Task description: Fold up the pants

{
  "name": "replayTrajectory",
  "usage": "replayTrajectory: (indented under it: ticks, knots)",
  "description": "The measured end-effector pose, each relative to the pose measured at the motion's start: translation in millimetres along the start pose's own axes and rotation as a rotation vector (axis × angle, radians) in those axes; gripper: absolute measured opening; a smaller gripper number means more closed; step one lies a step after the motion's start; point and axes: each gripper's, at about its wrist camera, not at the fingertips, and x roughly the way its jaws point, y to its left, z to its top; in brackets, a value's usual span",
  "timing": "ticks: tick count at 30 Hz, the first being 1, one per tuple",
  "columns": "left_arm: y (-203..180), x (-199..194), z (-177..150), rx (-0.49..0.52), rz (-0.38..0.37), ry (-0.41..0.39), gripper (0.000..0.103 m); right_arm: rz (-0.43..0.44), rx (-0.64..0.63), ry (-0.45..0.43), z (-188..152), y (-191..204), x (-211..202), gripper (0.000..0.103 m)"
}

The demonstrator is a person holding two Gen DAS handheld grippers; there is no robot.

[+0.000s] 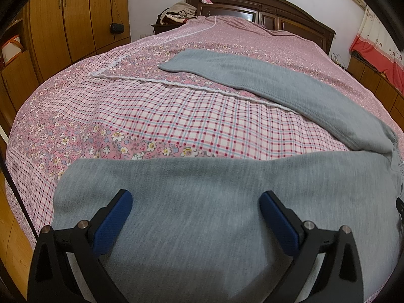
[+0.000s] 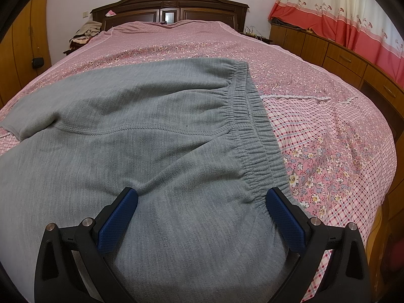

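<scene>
Well, the near end of the soft grey fleece pants [image 1: 202, 214] runs out under both cameras, so where the closer leg's cuff lies over the bed's edge I cannot make out. In the left wrist view the right side of the garment is cut off by the lens rim; only the far leg [image 1: 252, 73] shows whole, stretching away toward the dark carved wooden headboard [image 1: 260, 7]. The elastic gathered waistband [image 2: 252, 126] shows clearly only from the right wrist camera, running down the garment's right side.

The pants lie spread flat on a bed covered by a pink floral and red-checked bedspread [image 1: 151, 116] trimmed with white lace. Orange-brown wooden wardrobes [image 1: 70, 17] stand on the left, a low wooden cabinet [image 2: 341, 60] under a red and cream flowered curtain [image 2: 353, 12] on the right, and a heap of clothes [image 1: 179, 11] sits beside the headboard.

The left gripper [image 1: 195, 202] hovers low over the near leg, its blue-padded fingers [image 1: 113, 222] spread wide with nothing between them. The right gripper [image 2: 202, 199] is likewise wide apart over the hip area, its right finger just beside the waistband; it possibly touches the cloth.
</scene>
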Motion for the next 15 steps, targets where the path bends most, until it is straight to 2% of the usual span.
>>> replayTrajectory:
  ticks: [15]
  knots:
    - [0.0,-0.1,-0.1,0.000,0.000,0.000,0.103,-0.002,-0.002,0.003,-0.7,0.2,1.1,0.103]
